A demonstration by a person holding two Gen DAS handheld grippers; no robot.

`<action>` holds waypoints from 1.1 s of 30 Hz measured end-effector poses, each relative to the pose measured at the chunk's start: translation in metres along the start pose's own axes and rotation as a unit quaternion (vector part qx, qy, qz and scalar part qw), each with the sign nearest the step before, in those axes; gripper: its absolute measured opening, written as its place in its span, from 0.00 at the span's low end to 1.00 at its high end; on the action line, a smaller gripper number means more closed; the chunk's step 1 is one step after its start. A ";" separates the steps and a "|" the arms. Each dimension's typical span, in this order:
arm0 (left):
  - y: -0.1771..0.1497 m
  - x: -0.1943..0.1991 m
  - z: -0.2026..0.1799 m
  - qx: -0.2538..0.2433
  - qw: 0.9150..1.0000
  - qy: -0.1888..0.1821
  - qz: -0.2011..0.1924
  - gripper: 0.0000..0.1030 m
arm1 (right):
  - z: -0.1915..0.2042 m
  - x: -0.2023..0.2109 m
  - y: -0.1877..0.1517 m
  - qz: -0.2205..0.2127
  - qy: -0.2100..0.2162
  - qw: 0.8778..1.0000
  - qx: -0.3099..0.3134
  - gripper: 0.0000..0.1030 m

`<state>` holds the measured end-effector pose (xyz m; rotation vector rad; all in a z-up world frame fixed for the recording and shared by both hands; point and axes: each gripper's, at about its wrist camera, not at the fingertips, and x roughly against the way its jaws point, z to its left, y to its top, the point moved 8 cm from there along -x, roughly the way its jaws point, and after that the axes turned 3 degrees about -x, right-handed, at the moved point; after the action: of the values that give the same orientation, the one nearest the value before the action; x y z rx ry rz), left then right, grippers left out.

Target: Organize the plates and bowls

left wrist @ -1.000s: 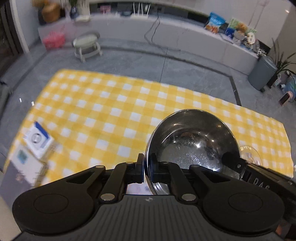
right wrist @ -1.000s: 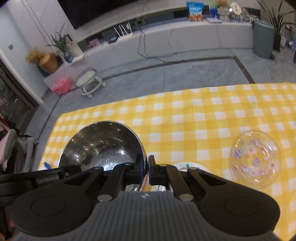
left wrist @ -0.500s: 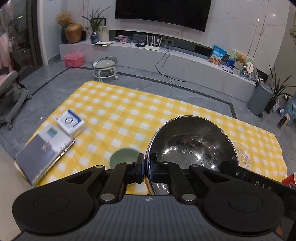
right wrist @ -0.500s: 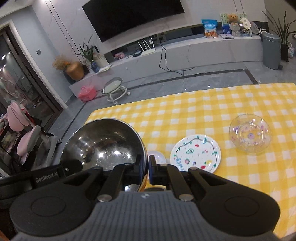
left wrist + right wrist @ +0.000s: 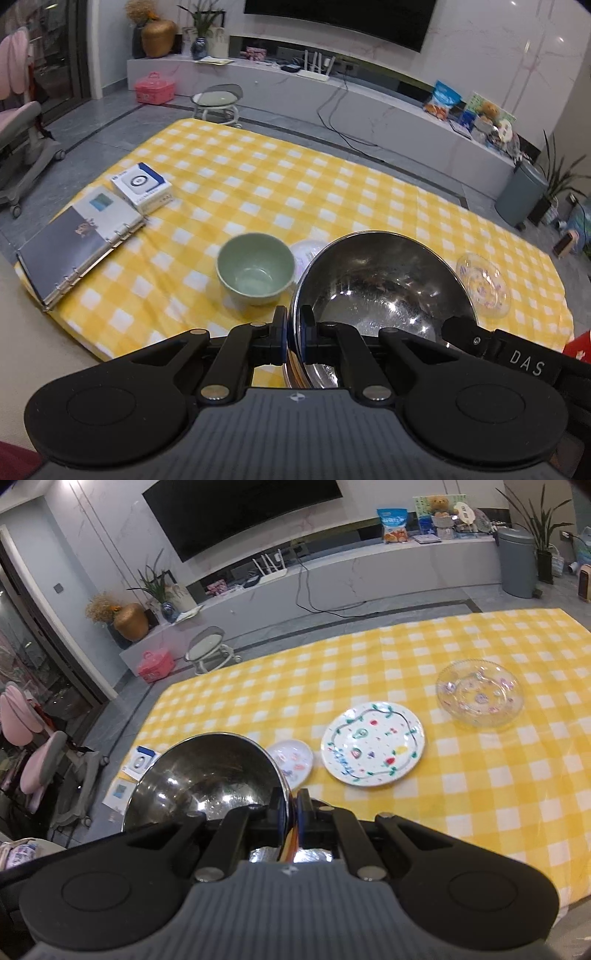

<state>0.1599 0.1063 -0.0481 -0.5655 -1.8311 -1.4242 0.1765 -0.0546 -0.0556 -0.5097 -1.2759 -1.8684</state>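
Both grippers hold a large steel bowl (image 5: 380, 288) by its rim, lifted above the yellow checked cloth. My left gripper (image 5: 293, 332) is shut on its left rim; my right gripper (image 5: 291, 812) is shut on its right rim, the bowl (image 5: 207, 775) to its left. A green bowl (image 5: 255, 271) stands on the cloth left of the steel bowl. A small painted plate (image 5: 293, 762), a large painted plate (image 5: 373, 744) and a clear glass bowl (image 5: 480, 692) lie on the cloth to the right.
A ring binder (image 5: 79, 240) and a white-blue box (image 5: 142, 186) lie at the cloth's left corner. The cloth's near edge (image 5: 85, 341) runs just ahead of the left gripper. A red object (image 5: 578, 347) shows at the far right.
Both grippers have risen and pulled back with the steel bowl. The green bowl, the plates and more of the room have come into view below.
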 end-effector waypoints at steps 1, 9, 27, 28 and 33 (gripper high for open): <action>-0.004 -0.004 -0.002 -0.004 1.000 -0.001 0.006 0.06 | -0.002 -0.003 -0.002 0.000 -0.007 1.000 0.004 0.04; -0.027 -0.031 -0.006 -0.012 0.999 -0.004 0.040 0.07 | -0.020 -0.032 -0.018 0.032 -0.033 0.999 -0.007 0.04; -0.040 -0.065 -0.013 -0.063 0.997 -0.001 0.032 0.20 | -0.039 -0.074 -0.034 0.045 -0.050 0.998 -0.009 0.10; -0.039 -0.065 -0.012 -0.063 0.998 0.000 0.031 0.21 | -0.040 -0.075 -0.034 0.044 -0.052 0.998 -0.006 0.11; -0.039 -0.066 -0.006 -0.053 0.998 -0.002 0.036 0.30 | -0.048 -0.076 -0.034 0.052 -0.045 0.997 -0.020 0.20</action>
<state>0.1751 0.0954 -0.1222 -0.6827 -1.7280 -1.4789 0.2006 -0.0623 -0.1484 -0.6758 -1.2469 -1.8052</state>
